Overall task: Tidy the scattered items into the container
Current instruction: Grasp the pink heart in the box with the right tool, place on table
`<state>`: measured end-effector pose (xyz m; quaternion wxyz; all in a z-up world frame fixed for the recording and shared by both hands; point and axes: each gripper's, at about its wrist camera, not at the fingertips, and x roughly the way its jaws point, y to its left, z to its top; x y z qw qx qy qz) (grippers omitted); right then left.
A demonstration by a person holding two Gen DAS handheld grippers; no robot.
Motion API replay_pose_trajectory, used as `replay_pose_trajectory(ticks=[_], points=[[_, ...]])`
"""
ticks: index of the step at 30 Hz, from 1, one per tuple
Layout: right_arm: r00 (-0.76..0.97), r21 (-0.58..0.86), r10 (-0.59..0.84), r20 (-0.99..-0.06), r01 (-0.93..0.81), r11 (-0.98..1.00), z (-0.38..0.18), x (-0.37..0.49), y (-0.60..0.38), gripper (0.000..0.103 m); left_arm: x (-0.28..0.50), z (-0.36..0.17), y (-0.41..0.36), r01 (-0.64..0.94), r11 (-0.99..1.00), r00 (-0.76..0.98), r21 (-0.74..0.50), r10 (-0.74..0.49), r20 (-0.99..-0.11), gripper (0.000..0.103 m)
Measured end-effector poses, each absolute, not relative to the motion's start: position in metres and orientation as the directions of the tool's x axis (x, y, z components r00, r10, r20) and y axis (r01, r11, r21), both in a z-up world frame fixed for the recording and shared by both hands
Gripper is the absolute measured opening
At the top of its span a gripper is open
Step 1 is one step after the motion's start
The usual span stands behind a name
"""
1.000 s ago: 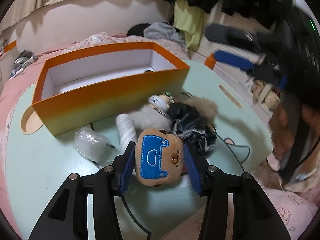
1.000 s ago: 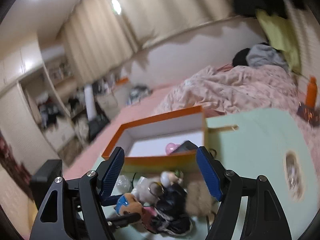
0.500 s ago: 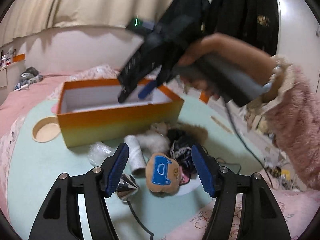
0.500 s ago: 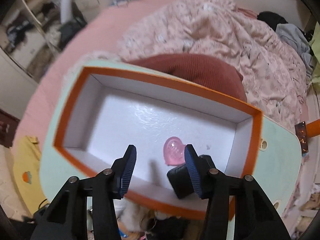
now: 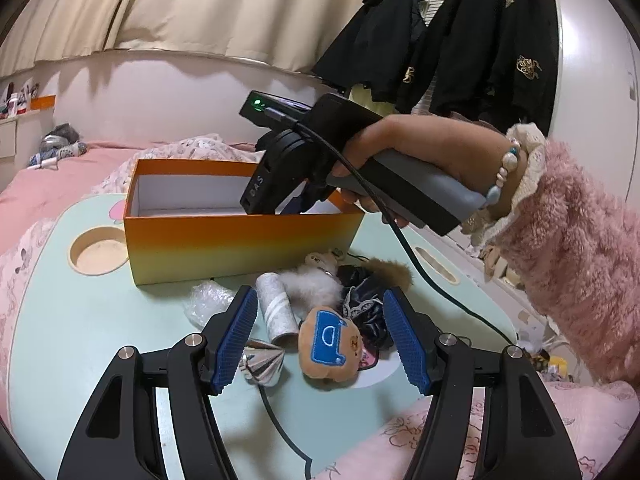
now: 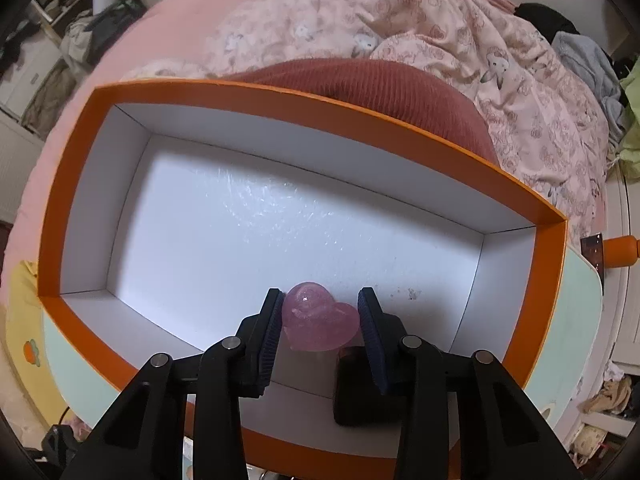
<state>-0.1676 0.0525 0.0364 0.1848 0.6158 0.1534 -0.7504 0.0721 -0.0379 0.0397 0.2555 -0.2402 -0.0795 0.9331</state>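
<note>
An orange box with a white inside stands on the pale green table. My right gripper reaches down into it, its jaws close around a pink heart-shaped object on the box floor, touching or nearly so. A black block lies beside it. In the left wrist view the right gripper dips into the box. My left gripper is open above a brown bear plush, a white roll, a silver cone, crumpled plastic, and white fluffy and black items.
A round cup recess is cut into the table left of the box. A black cable runs from the right gripper across the table. A pink bedspread and a red cushion lie behind the box.
My left gripper opened, let go of the bear plush and drew back and up. My right gripper swung over the box, went down inside and narrowed around the pink heart.
</note>
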Motion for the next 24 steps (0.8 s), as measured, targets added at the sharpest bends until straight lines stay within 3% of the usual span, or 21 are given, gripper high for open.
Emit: replay_pose_trajectory(ticks=[7,14,20,24], points=[[-0.281,0.141,-0.297,-0.912,0.466,-0.873,0.085,-0.15,0.067,0.037,0.073,0.041,-0.043,-0.427,-0.857,-0.762,-0.289,0.513,-0.394,0.066],[-0.352,0.267,-0.517,-0.78,0.56,-0.784,0.131,-0.058,0.105,0.037,0.066,0.05,-0.086,-0.348,-0.851,-0.791,-0.392,0.491,-0.364,0.066],[-0.328,0.292,-0.526,-0.785,0.553,-0.781,0.088,-0.014,0.116,0.037,0.067,0.052,-0.106,-0.299,-0.862,-0.823,-0.409,0.45,-0.346,0.07],[-0.402,0.201,-0.456,-0.794,0.534,-0.821,0.061,-0.014,0.115,0.037,0.064,0.057,-0.103,-0.301,-0.867,-0.819,-0.396,0.448,-0.358,0.07]])
